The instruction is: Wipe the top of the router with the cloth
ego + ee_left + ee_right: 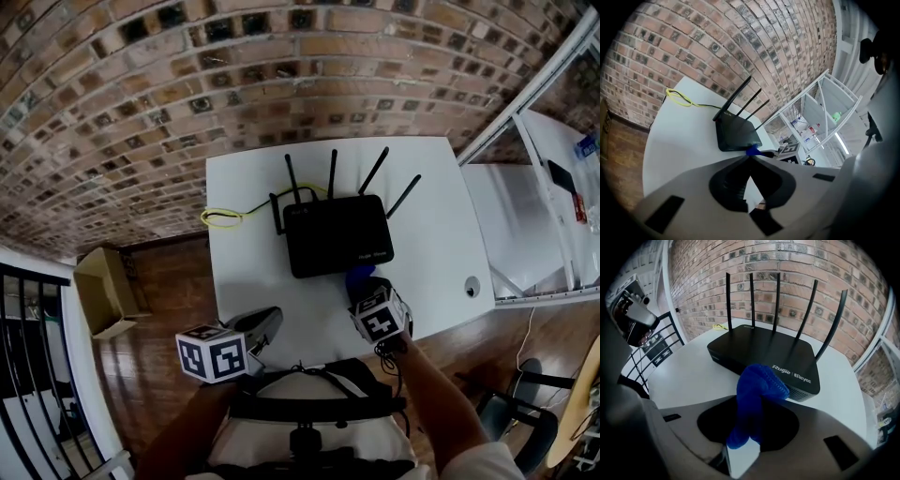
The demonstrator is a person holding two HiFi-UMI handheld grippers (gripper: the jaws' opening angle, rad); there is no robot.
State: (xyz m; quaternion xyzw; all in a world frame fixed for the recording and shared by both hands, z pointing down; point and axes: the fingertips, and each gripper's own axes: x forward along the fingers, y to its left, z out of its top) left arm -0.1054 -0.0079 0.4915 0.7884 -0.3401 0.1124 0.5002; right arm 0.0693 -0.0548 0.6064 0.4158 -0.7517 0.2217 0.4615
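The black router (337, 234) sits toward the far middle of the white table (431, 206), with its antennas pointing up along its far edge. A yellow cable (223, 217) trails off to its left. The right gripper (366, 292) is clamped on a bunched blue cloth (757, 394), which is just at the router's near edge. The left gripper (267, 321) is over the table's near left part, apart from the router, with its jaws together and nothing between them.
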